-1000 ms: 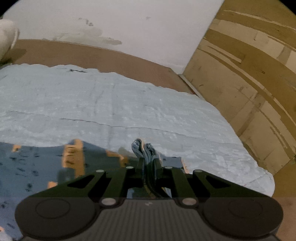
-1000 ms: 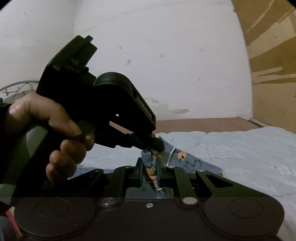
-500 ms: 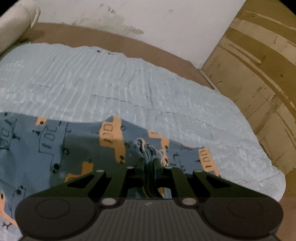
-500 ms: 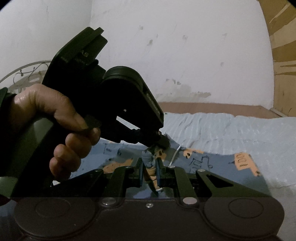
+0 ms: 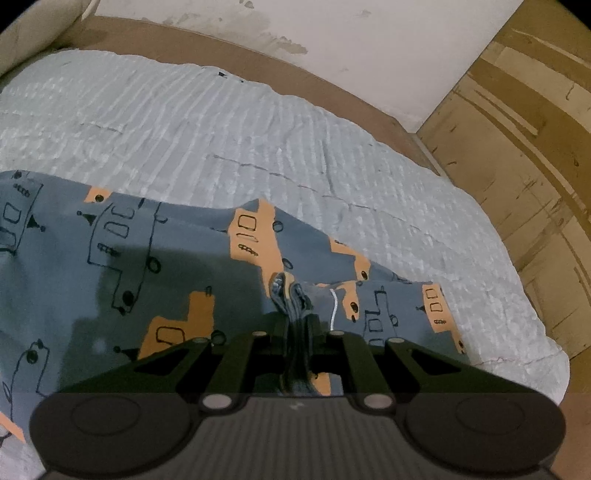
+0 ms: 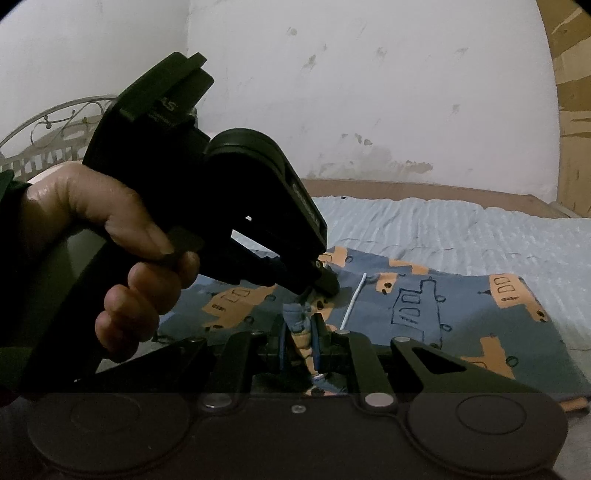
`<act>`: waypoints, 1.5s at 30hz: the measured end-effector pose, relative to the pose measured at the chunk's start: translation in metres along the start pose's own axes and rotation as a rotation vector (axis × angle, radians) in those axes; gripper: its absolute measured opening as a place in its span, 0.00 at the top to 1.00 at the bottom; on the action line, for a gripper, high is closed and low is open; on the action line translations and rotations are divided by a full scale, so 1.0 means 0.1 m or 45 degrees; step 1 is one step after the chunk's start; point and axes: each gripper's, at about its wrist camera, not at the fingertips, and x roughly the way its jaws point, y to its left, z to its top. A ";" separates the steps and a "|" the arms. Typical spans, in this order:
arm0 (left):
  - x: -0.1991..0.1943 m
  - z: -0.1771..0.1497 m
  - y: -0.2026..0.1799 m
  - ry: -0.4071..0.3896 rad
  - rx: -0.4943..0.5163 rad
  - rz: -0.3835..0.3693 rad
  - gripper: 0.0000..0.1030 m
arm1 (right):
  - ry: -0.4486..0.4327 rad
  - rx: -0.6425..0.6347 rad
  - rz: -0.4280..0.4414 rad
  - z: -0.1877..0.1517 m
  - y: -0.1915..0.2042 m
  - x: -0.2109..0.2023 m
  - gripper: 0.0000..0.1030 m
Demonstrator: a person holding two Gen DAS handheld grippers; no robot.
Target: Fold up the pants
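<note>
In our left wrist view, the pants [image 5: 147,266], grey-blue with orange and outlined trucks, spread from nine o'clock across the lower middle of the pale blue bedspread [image 5: 258,140]. At six o'clock our left gripper [image 5: 298,325] has its jaws closed tight on a bunched ridge of the pants' fabric, which stands up between the fingers. A white drawstring [image 5: 333,306] hangs just beside that ridge, toward three o'clock. A brown bed frame [image 5: 332,88] runs behind the bedspread, a stained white wall [image 5: 332,33] rises at twelve o'clock, and a wooden panel [image 5: 517,129] fills two o'clock.

In our right wrist view, the person's left hand [image 6: 110,236] grips the handle of the left gripper [image 6: 325,282] at nine o'clock, its tip touching the pants [image 6: 443,314] near centre. At six o'clock our right gripper [image 6: 300,341] has its jaws nearly closed on a fold of the same cloth, pinched between the blue pads [image 6: 316,343]. The drawstring [image 6: 352,302] lies on the fabric just past it. The pants lie flat toward three o'clock on the bedspread [image 6: 480,229].
</note>
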 end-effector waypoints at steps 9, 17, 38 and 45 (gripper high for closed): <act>0.03 -0.04 0.04 0.002 -0.027 0.001 0.91 | 0.015 -0.009 0.002 -0.04 0.00 0.02 0.86; -0.04 -0.04 0.00 0.011 -0.028 0.016 0.58 | -0.002 -0.014 -0.001 -0.02 -0.01 -0.01 0.67; 0.08 -0.19 -0.21 -0.156 0.225 0.436 0.04 | 0.210 -0.130 -0.395 0.25 -1.59 0.11 0.01; 0.16 -0.09 -0.15 -0.149 0.146 0.444 0.01 | 0.295 -0.145 -0.466 0.37 -1.86 0.59 0.01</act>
